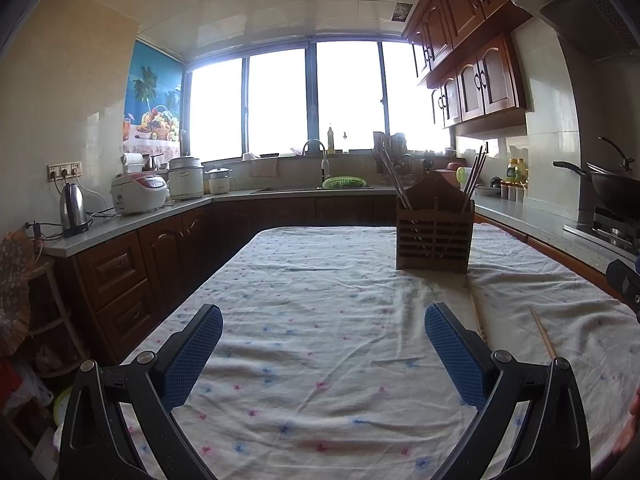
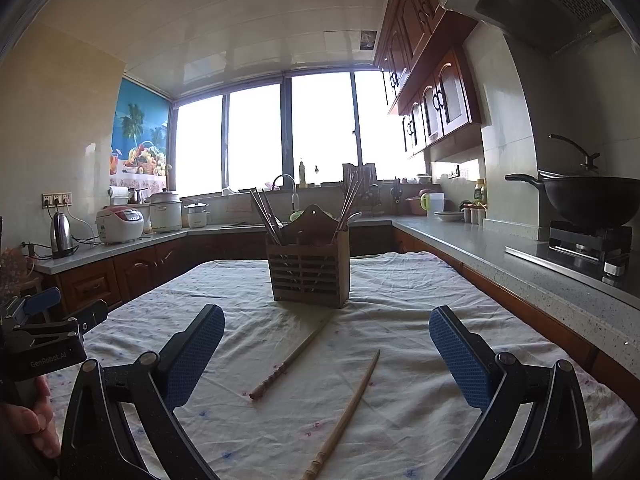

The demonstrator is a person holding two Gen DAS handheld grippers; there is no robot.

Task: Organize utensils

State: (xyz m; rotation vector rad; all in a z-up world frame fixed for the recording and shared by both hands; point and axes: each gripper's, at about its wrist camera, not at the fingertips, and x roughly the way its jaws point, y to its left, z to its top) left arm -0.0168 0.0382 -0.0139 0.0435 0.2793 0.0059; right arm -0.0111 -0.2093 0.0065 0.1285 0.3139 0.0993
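Observation:
A brown wooden utensil holder (image 2: 307,268) stands on the cloth-covered table (image 2: 400,300) with several chopsticks upright in it; it also shows in the left wrist view (image 1: 435,236). Two loose wooden chopsticks lie in front of it: one (image 2: 294,356) nearer the holder, one (image 2: 348,412) closer to me. My right gripper (image 2: 326,350) is open and empty above them. My left gripper (image 1: 323,346) is open and empty over bare cloth, left of the chopsticks; one chopstick (image 1: 542,332) shows at its right. The left gripper's body (image 2: 44,336) shows at the right view's left edge.
A kitchen counter (image 2: 520,264) runs along the table's right side with a wok (image 2: 588,200) on a stove. The left counter holds a kettle (image 1: 73,210) and rice cookers (image 1: 138,192). A sink and window are at the back.

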